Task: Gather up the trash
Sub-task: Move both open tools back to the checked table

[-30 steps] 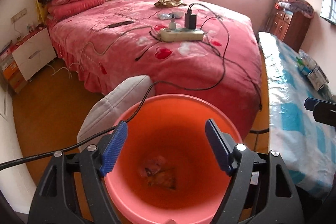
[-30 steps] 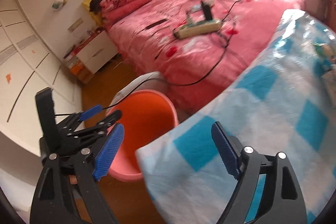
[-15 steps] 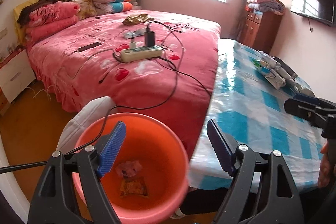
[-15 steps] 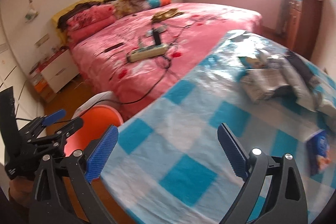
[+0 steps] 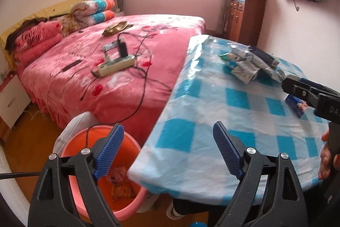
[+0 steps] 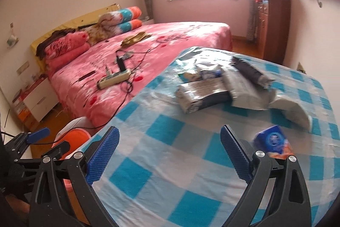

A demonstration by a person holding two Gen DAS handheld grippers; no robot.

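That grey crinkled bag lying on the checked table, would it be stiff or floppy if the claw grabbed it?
The grey bag looks creased and sagging, so it would likely flop and crumple. It seems flat and thin, so probably light. Its shiny surface may slip between the pads.

Round orange plastic trash bucket (image 5: 93, 167), upright on the floor at the near corner of the blue-and-white checked bench (image 5: 212, 112), holding a pale pink wrapper (image 5: 115, 177) and an orange snack packet (image 5: 122, 192) at its bottom. On the bench, well apart from the bucket: a loose heap of crumpled grey plastic mailing bags (image 6: 214, 88) at the far side; a small blue printed packet (image 6: 271, 139) lying alone nearer.
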